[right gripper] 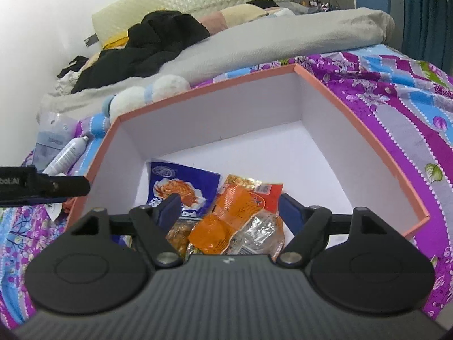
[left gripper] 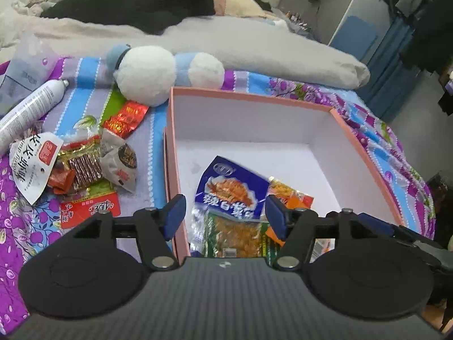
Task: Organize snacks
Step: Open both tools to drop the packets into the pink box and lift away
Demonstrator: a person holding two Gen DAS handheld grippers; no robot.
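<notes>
Left wrist view: our left tongs (left gripper: 225, 212) hang spread apart and empty over the near edge of the pink box (left gripper: 365, 153), which sits on the bed. Inside the box, at its near end, lie a blue packet (left gripper: 235, 189) and an orange packet (left gripper: 291, 194); the blue one sits directly between and beyond the fingertips. Left of the box, a pile of loose snacks (left gripper: 85, 167) remains on the bedspread beside a white spray can (left gripper: 31, 113), with a plush toy (left gripper: 147, 73) touching the box's far left corner. We judge the sorting partly done, most of it left. Right wrist view: our right tongs (right gripper: 229, 206) are likewise apart, gripping nothing, poised just above the orange packet (right gripper: 237, 212), with the blue packet (right gripper: 181, 184) to its left. The box (right gripper: 365, 133) is otherwise bare toward its far wall.
</notes>
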